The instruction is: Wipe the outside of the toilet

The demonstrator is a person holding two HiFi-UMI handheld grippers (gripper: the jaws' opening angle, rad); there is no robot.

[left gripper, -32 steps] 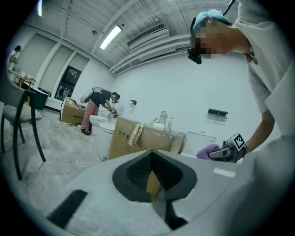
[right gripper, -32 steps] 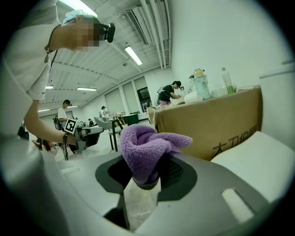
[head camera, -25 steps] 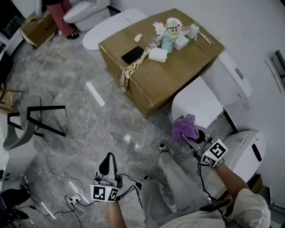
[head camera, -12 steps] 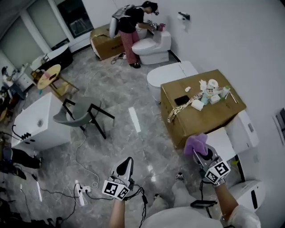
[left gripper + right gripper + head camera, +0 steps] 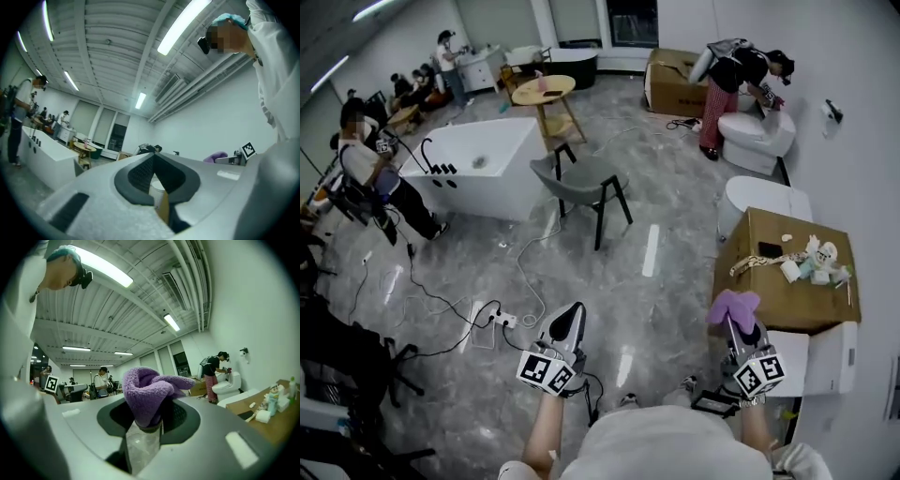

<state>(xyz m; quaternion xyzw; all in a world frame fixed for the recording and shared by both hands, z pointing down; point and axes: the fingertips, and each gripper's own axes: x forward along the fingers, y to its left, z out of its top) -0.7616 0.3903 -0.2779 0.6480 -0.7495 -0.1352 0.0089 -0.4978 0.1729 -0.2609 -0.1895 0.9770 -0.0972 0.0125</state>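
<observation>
The right gripper [image 5: 739, 333] clamps a cloth [image 5: 731, 307], raised clear of the toilet [image 5: 825, 361] just to its right. The left gripper [image 5: 566, 323] is closed on nothing. No wiping contact now; progress is unclear.

Floor [image 5: 675, 187] bears toilet [image 5: 832, 356], box [image 5: 792, 305], chair [image 5: 578, 178].

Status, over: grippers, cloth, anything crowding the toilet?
Left gripper shut, empty. Right gripper shut on fluffy purple cloth, off the white toilet. Brown cardboard box close beside it.
</observation>
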